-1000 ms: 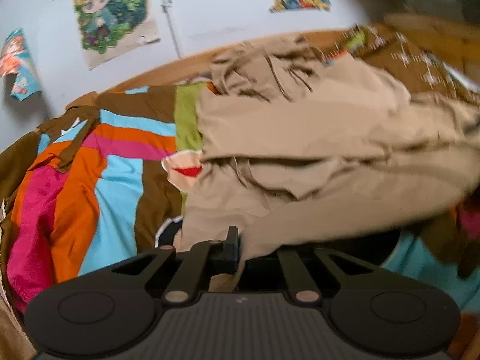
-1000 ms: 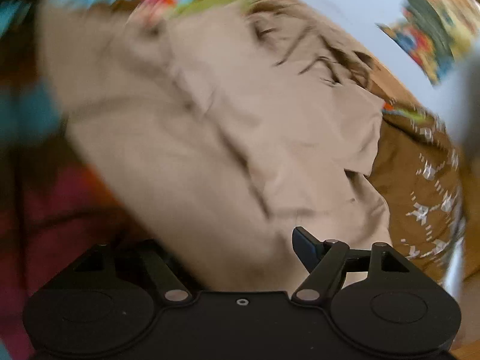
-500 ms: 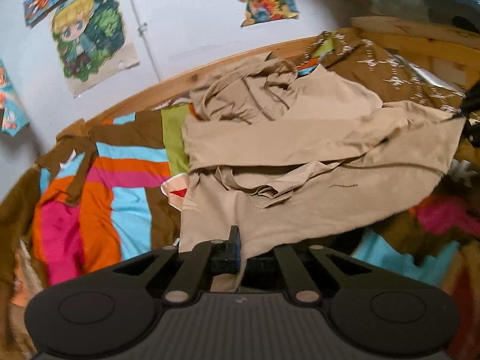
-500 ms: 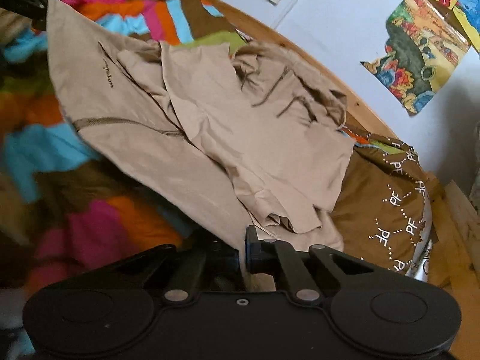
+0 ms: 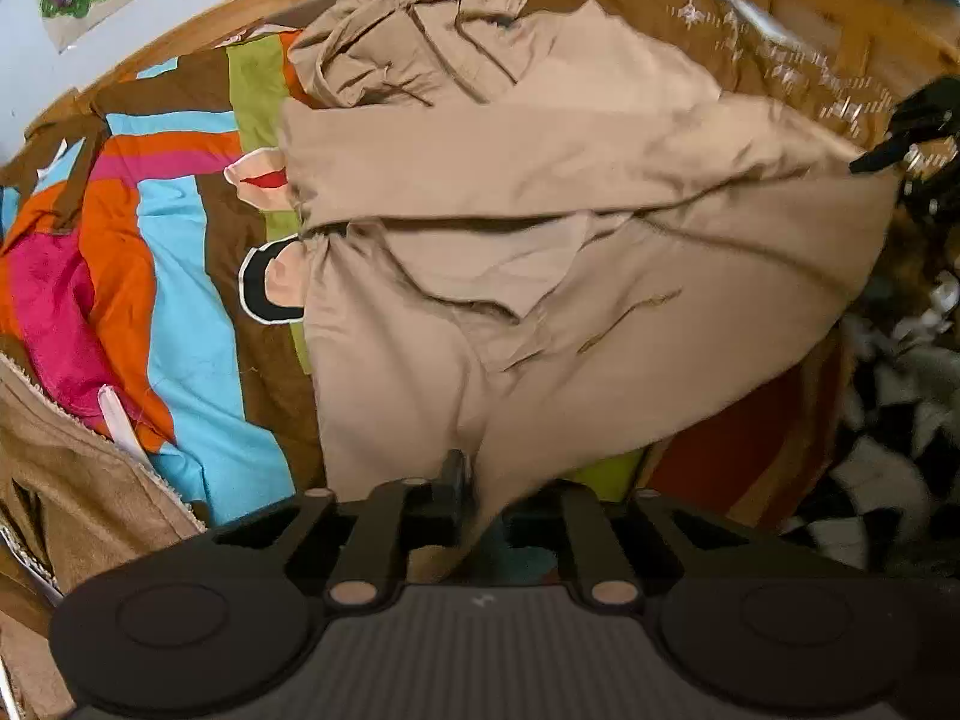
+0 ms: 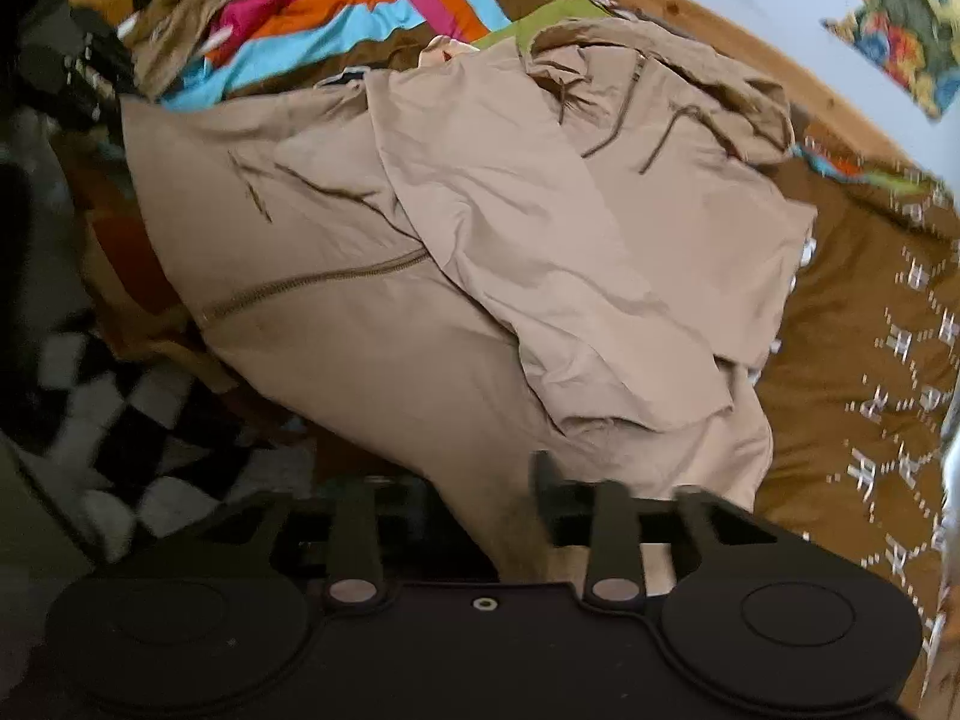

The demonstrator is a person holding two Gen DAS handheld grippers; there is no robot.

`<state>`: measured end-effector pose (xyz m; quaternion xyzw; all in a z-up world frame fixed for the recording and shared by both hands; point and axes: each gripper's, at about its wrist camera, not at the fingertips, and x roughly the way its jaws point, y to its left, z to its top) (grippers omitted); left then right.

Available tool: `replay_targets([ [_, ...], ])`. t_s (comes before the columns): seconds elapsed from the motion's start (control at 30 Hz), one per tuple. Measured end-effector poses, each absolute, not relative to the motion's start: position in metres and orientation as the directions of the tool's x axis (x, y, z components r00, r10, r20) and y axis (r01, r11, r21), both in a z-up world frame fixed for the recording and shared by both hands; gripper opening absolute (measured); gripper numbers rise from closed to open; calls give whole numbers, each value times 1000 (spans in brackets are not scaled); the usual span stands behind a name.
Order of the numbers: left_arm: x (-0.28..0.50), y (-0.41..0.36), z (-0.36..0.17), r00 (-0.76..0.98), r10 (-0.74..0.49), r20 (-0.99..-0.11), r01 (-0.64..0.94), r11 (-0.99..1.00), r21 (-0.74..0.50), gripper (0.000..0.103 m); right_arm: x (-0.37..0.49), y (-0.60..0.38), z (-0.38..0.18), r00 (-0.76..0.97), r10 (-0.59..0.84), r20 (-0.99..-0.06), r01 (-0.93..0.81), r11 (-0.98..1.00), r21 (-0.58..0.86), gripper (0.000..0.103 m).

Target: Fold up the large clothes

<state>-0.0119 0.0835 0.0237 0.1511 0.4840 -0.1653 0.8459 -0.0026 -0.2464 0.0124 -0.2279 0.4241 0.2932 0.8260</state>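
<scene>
A large beige hooded zip jacket [image 5: 540,210] lies spread over a bed, its hood [image 5: 420,42] bunched at the far end. My left gripper [image 5: 474,480] is shut on the near hem corner. The right gripper [image 5: 900,138] shows at the far right edge of that view, at the jacket's other hem corner. In the right wrist view the jacket [image 6: 480,240] shows its zipper [image 6: 312,282] and one sleeve folded across the body. There my right gripper [image 6: 489,486] has its fingers partly apart, with hem fabric still lying between them. Its left fingertip is hidden by cloth.
A striped multicolour blanket [image 5: 180,240] covers the bed. A brown patterned cloth [image 6: 870,330] lies beside the jacket, and a black-and-white checked cloth [image 6: 120,420] at the bed's side. A tan fleece garment [image 5: 78,480] sits near left. The wooden bed frame [image 6: 750,42] and a postered wall stand behind.
Both grippers have come down closer to the bed with the hem. The right gripper, open a second ago and shut on the hem half a second ago, now has its fingers parted.
</scene>
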Motion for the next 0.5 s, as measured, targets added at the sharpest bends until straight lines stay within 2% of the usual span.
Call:
replay_targets([
  [0.03, -12, 88, 29, 465, -163, -870, 439, 896, 67, 33, 1, -252, 19, 448, 296, -844, -679, 727, -105, 55],
  [0.07, -12, 93, 35, 457, -186, -870, 446, 894, 43, 48, 4, -258, 24, 432, 293, -853, -679, 728, -93, 61],
  [0.1, -12, 97, 40, 453, -198, -869, 444, 895, 28, 57, 7, -263, 32, 421, 281, -863, -676, 732, -91, 65],
  [0.23, -1, 111, 65, 443, -236, -865, 428, 903, -27, 63, 39, -273, 69, 424, 228, -877, -665, 735, -131, 70],
  [0.3, 16, 115, 80, 486, -227, -844, 403, 915, -14, 78, 70, -268, 92, 465, 202, -862, -658, 731, -183, 76],
  [0.37, 41, 115, 100, 560, -203, -803, 370, 929, 23, 87, 105, -261, 114, 490, 217, -845, -652, 734, -190, 79],
  [0.43, 67, 114, 118, 595, -201, -778, 367, 929, 40, 88, 140, -252, 131, 526, 229, -819, -655, 723, -218, 87],
  [0.47, 80, 114, 127, 611, -206, -764, 368, 929, 45, 88, 157, -246, 137, 567, 224, -793, -645, 719, -258, 96],
  [0.5, 92, 113, 135, 637, -203, -744, 362, 930, 56, 91, 173, -240, 138, 604, 216, -767, -632, 716, -297, 101],
])
